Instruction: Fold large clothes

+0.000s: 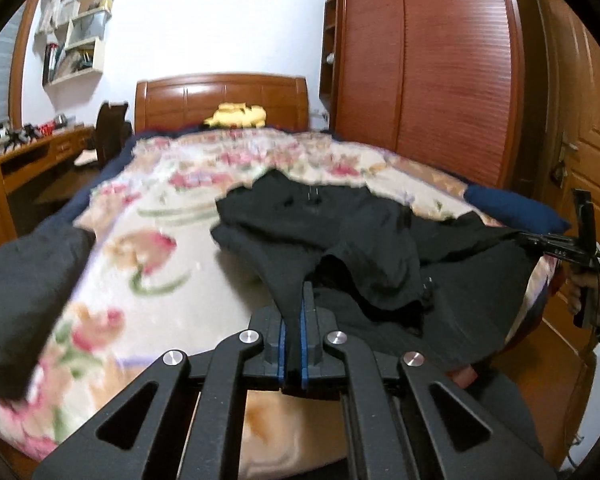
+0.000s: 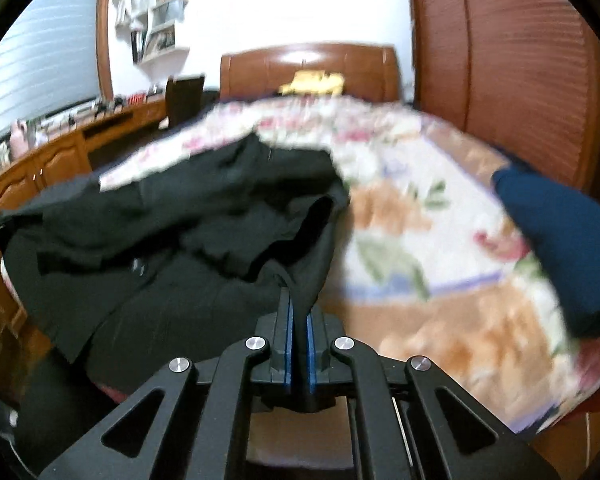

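The left tongs [image 1: 294, 300] and the right tongs [image 2: 299, 304] are each clamped on a pinch of a black garment [image 1: 340, 232], blue pads pressed together on the cloth. The garment lies crumpled near the foot of the bed [image 1: 148, 240], on the floral bedspread, and stretches ahead of both tongs toward the headboard [image 1: 220, 100]. It spans sideways between the two grips, so its near edge runs across, from one hand to the other, and neither hand is clearly nearer to the bulk. My reading is that the next move depends on drawing that edge taut so the cloth can be spread or folded away from the person.

The left view shows the right tongs out at the garment's far right corner, with the hand [image 1: 592, 292] on the handle. The right view shows only the garment's left reach draping off the bed edge, and a dark blue cushion [image 2: 560, 240] close on its right.
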Available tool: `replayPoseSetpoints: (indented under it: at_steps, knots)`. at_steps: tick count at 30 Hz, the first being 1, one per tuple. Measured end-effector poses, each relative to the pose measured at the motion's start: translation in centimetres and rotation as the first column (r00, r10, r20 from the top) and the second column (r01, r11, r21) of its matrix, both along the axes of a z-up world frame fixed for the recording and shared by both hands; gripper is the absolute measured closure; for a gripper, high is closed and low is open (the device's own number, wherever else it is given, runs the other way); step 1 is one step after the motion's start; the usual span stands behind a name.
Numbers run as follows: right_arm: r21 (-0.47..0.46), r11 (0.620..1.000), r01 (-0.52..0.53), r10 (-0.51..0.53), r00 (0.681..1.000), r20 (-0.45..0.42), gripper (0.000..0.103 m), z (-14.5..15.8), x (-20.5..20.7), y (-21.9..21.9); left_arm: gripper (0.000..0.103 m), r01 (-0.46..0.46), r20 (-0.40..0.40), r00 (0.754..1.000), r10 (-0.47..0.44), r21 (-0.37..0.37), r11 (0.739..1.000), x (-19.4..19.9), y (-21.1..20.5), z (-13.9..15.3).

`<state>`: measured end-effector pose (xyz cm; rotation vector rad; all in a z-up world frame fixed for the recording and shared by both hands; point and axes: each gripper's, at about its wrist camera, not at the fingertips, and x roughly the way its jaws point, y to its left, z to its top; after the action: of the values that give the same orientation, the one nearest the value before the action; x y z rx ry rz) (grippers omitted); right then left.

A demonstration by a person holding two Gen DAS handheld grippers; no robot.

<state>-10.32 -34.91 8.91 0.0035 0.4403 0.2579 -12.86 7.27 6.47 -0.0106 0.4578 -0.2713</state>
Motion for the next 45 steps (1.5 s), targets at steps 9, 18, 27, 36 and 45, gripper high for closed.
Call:
replayPoseSetpoints:
  at_steps: [9, 18, 27, 36, 45]
  knots:
    - [0.016, 0.999, -0.031, 0.028, 0.99, 0.135, 0.099, 5.6, -3.0, -0.4, 0.098, -0.011, 0.096, 0.995, 0.013, -0.026, 1.0, -1.3, 1.3, 4.8]
    - [-0.003, 0.999, -0.044, 0.044, 0.975, 0.217, 0.099, 8.7, -6.5, -0.8, 0.098, -0.024, 0.191, 0.981, 0.027, -0.018, 1.0, -2.5, 1.6, 10.2]
    - [0.001, 0.998, -0.064, 0.06, 0.941, 0.332, 0.099, 11.5, -10.7, -1.9, 0.098, -0.02, 0.271, 0.962, 0.027, -0.026, 0.999, -4.7, 2.7, 14.5]
    - [-0.013, 0.998, -0.067, 0.068, 0.948, 0.312, 0.099, 10.4, -6.6, -0.9, 0.098, -0.097, 0.142, 0.985, 0.1, -0.025, 0.995, 2.5, 3.7, 11.4]
    - [-0.09, 0.996, -0.029, 0.037, 0.996, 0.085, 0.099, 3.6, 7.2, 3.3, 0.098, -0.192, -0.08, 0.977, 0.199, 0.082, 0.978, 13.2, 4.5, 1.9]
